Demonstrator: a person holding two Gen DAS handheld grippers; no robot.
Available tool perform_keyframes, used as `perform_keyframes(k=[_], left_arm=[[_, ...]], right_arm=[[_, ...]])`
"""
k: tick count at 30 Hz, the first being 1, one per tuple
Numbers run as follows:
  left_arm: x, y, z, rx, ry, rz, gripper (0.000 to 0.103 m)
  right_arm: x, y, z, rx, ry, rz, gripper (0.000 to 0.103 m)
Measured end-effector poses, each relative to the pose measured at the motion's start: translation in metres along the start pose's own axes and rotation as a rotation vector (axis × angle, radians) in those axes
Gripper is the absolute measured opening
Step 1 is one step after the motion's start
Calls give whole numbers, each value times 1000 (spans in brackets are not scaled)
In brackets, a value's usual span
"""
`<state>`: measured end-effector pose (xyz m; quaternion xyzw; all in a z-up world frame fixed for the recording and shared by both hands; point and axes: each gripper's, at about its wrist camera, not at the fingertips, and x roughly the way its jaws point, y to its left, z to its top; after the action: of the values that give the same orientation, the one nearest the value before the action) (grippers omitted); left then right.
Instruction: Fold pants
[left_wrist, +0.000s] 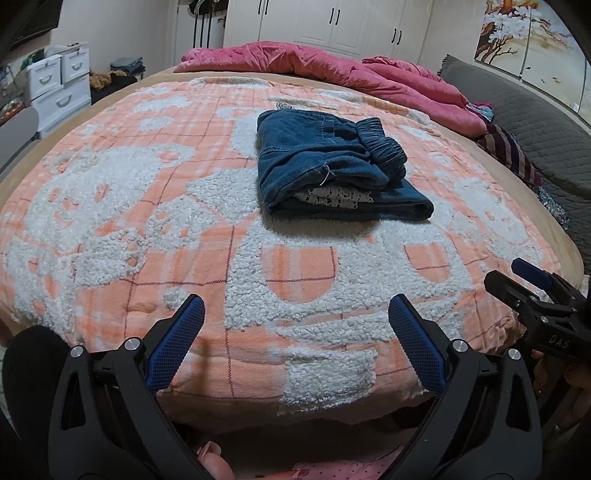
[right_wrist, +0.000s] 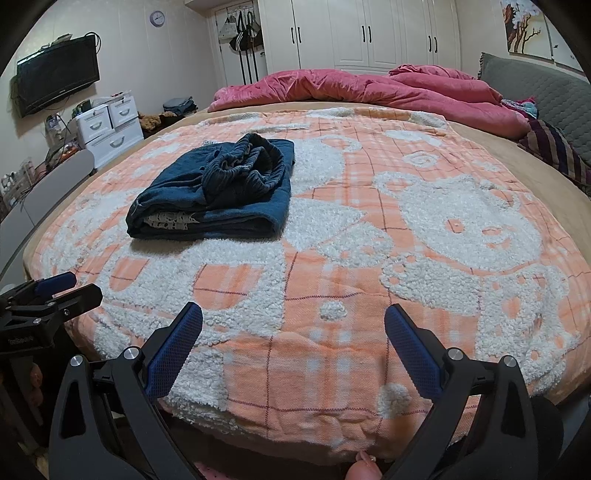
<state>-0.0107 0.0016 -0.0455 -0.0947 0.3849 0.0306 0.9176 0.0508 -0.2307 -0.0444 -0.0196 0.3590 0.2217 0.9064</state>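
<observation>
The dark blue denim pants (left_wrist: 332, 166) lie folded in a compact bundle on the orange and white blanket (left_wrist: 184, 229), elastic waistband on top, a patterned white lining showing at the near edge. They also show in the right wrist view (right_wrist: 218, 188), left of centre. My left gripper (left_wrist: 297, 306) is open and empty, hovering at the bed's near edge, well short of the pants. My right gripper (right_wrist: 293, 314) is open and empty, also at the near edge. It also shows from the side in the left wrist view (left_wrist: 517, 277), and the left gripper shows in the right wrist view (right_wrist: 70, 286).
A crumpled pink quilt (left_wrist: 332, 66) lies along the far side of the bed. A grey cushion (left_wrist: 535, 122) and striped cloth (left_wrist: 513, 155) sit at the right. White drawers (right_wrist: 110, 129), a wall TV (right_wrist: 55, 79) and white wardrobes (right_wrist: 369, 33) surround the bed.
</observation>
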Motion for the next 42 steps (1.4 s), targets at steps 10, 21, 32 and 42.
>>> perform_keyframes(k=[10, 21, 32, 42], left_arm=[[3, 2, 0, -9, 14, -3, 94], [3, 3, 1, -9, 16, -4, 94], [0, 3, 1, -16, 23, -23, 94], [-5, 35, 20, -112, 11, -43, 94]], right_arm=[[-1, 0, 0, 4, -1, -8, 99], [0, 1, -1, 1, 3, -7, 99], [1, 0, -1, 2, 5, -14, 99], [5, -47, 14, 79, 26, -145, 99]])
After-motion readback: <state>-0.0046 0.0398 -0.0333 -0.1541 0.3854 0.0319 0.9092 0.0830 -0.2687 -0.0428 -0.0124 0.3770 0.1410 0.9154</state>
